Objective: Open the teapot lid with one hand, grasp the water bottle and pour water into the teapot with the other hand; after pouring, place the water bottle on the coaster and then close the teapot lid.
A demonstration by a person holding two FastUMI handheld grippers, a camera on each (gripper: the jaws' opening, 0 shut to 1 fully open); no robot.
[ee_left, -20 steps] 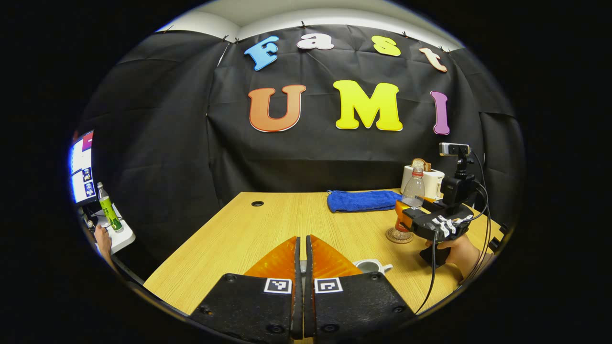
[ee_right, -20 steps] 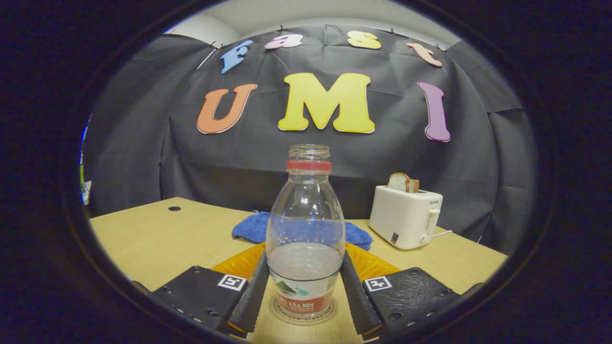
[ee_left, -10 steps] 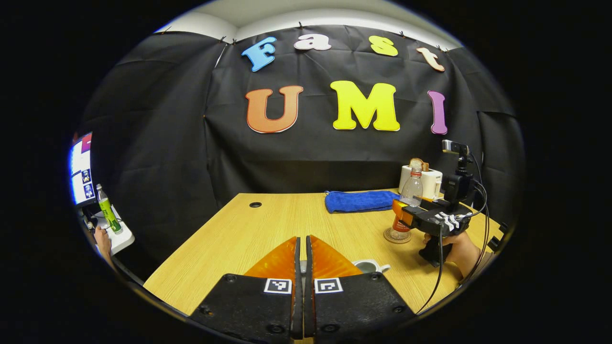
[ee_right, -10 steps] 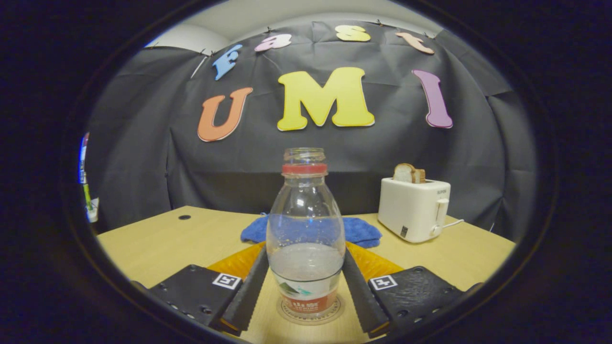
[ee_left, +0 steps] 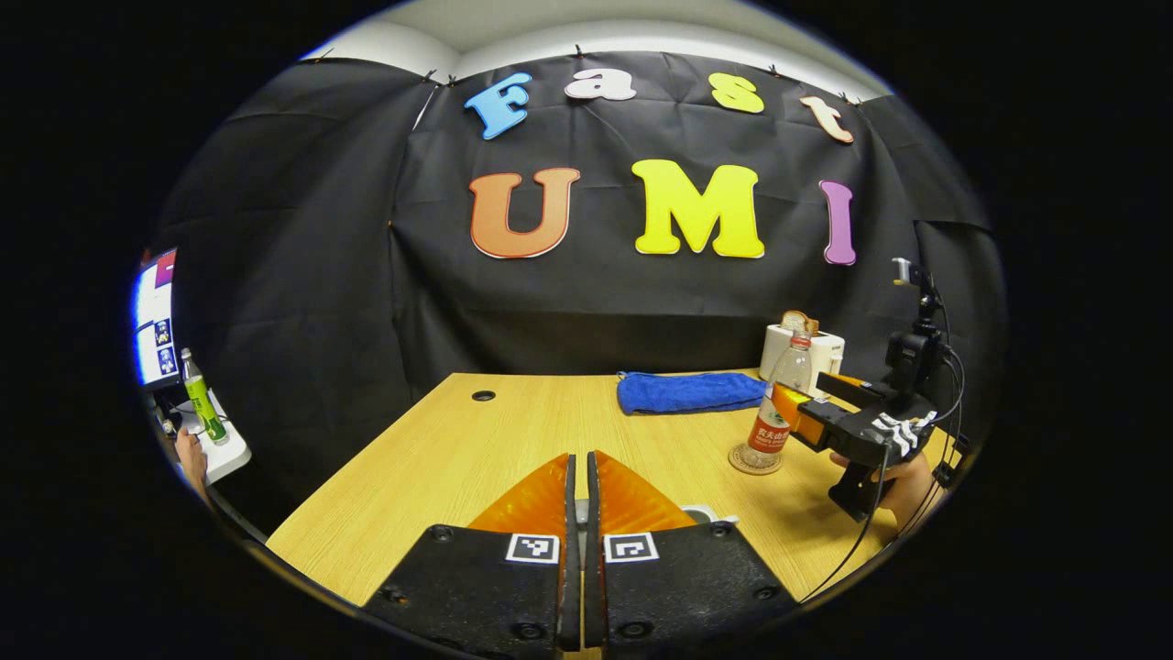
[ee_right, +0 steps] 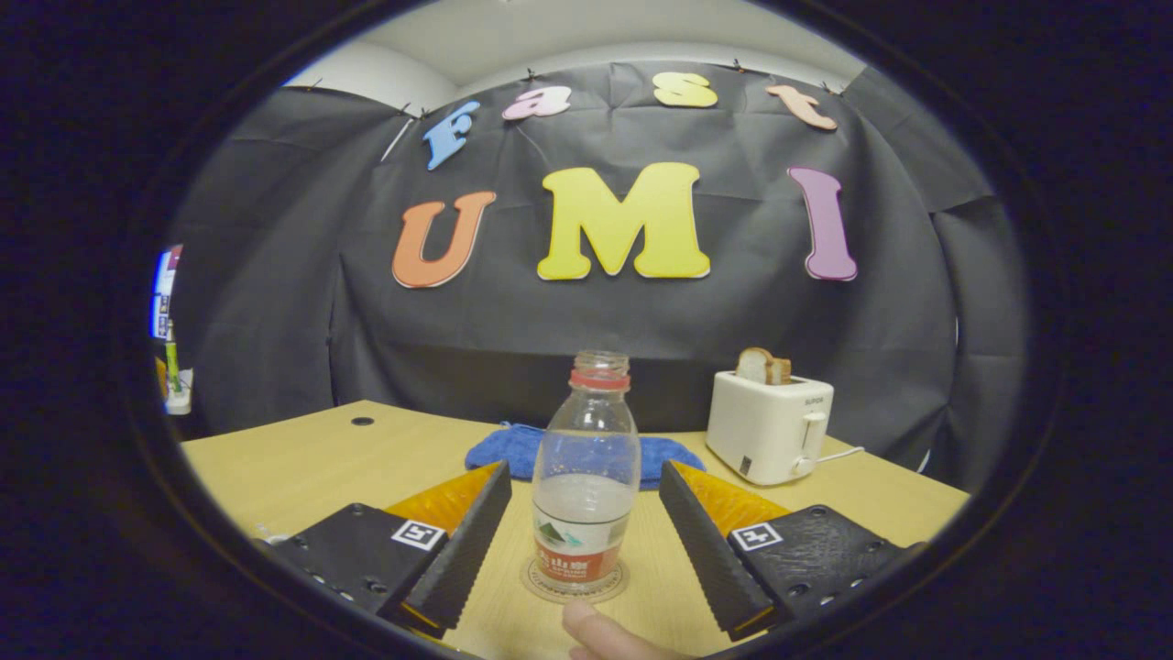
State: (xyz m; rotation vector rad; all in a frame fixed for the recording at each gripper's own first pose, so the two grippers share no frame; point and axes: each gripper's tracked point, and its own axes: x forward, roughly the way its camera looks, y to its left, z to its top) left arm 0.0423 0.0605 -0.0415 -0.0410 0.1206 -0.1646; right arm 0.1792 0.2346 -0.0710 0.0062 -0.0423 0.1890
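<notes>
One bottle [ee_right: 586, 477] stands upright on a round coaster [ee_right: 575, 581] on the table [ee_right: 302, 463], uncapped, with a red ring at its neck and water partway up. Its label carries writing too small to read. The right gripper [ee_right: 585, 522] has its fingers [ee_right: 467, 541] spread wide, one on each side of the bottle and clear of it; a fingertip [ee_right: 600, 634] pokes in at the bottom edge, cut off by the rim.

In the left gripper view the bottle [ee_left: 775, 408] sits on the coaster [ee_left: 753, 459] just in front of the right gripper [ee_left: 806, 417], whose handle a hand [ee_left: 903, 481] grips. The left gripper [ee_left: 577, 486] has its fingers pressed nearly together; whether anything is caught between them cannot be told. Just past its right finger a sliver of the white teapot [ee_left: 701, 513] peeks out, mostly hidden, so its lid cannot be made out.

One blue towel [ee_right: 522, 454] lies behind the bottle. One white toaster [ee_right: 770, 426] holds bread [ee_right: 761, 365]; small lettering on its side is unreadable. At the far left, one green bottle [ee_left: 196, 396] stands by a screen [ee_left: 152, 316], beside another hand [ee_left: 191, 454].
</notes>
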